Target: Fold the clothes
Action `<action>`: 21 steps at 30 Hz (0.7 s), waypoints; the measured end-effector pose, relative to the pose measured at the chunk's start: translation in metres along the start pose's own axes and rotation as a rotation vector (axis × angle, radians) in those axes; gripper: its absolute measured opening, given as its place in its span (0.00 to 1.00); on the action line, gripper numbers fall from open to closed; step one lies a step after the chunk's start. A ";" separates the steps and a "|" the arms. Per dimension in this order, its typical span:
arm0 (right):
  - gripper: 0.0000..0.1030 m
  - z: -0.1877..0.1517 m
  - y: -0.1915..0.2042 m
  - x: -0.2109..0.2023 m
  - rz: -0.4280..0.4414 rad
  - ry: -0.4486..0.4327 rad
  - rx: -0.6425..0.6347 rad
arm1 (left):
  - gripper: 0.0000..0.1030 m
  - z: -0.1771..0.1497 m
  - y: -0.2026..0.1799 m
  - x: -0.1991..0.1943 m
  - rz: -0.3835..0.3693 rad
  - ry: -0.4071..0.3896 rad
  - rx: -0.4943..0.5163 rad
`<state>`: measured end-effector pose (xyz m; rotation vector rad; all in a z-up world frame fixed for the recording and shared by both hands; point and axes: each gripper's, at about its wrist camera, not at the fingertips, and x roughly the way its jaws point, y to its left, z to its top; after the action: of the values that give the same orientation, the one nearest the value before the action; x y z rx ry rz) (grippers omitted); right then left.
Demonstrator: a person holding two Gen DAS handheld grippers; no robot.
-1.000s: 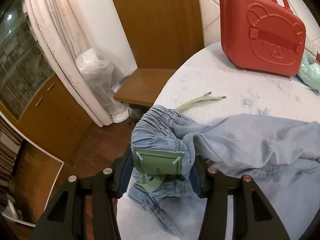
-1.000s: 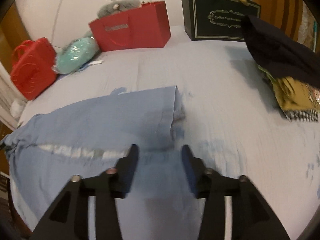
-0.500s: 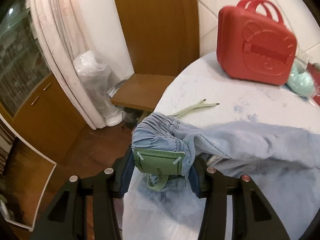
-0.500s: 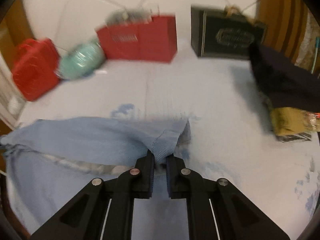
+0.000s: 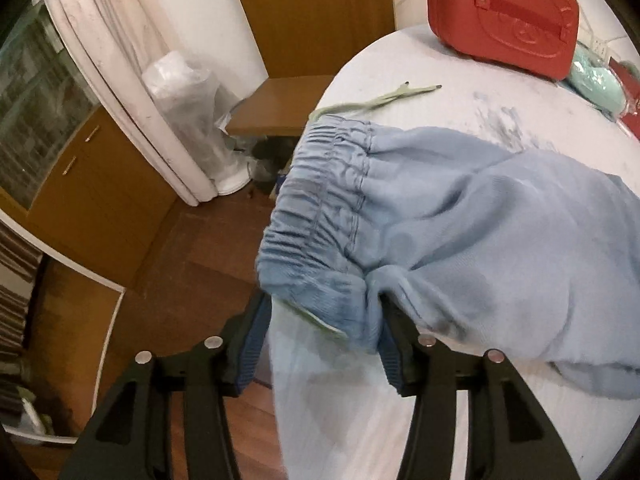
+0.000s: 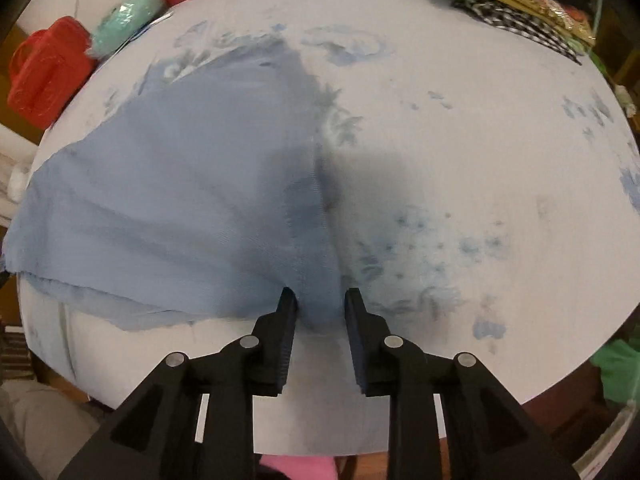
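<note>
Light blue trousers lie across the round white table, waistband at the table's left edge. My left gripper stands open, with the near corner of the elastic waistband lying between its fingers. A pale green drawstring trails onto the table beyond the waistband. In the right wrist view the trouser leg lies flat and my right gripper is open, its fingers either side of the leg's hem corner.
A red bear-face case and a mint bundle sit at the far side, both also in the right wrist view. A pile of folded clothes lies at the far right. The table edge and wooden floor are on the left.
The trousers were carried over and laid flat. My right gripper, shut on the hem half a second ago, has opened. The waistband now shows its outer side, with the green label hidden.
</note>
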<state>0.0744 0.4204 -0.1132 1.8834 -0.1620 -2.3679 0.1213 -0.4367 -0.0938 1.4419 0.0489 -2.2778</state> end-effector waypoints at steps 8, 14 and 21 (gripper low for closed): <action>0.44 0.035 0.017 -0.038 -0.094 -0.186 -0.099 | 0.64 0.001 0.018 -0.028 -0.060 -0.017 -0.083; 0.44 0.063 0.024 -0.031 -0.081 -0.193 -0.099 | 0.67 0.005 0.026 -0.058 -0.065 -0.049 -0.065; 0.46 0.070 0.017 -0.020 -0.099 -0.176 -0.029 | 0.73 0.010 0.061 -0.075 0.010 -0.064 -0.144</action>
<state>0.0113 0.4072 -0.0757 1.7072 -0.0498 -2.5865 0.1630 -0.4682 -0.0117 1.2935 0.1820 -2.2610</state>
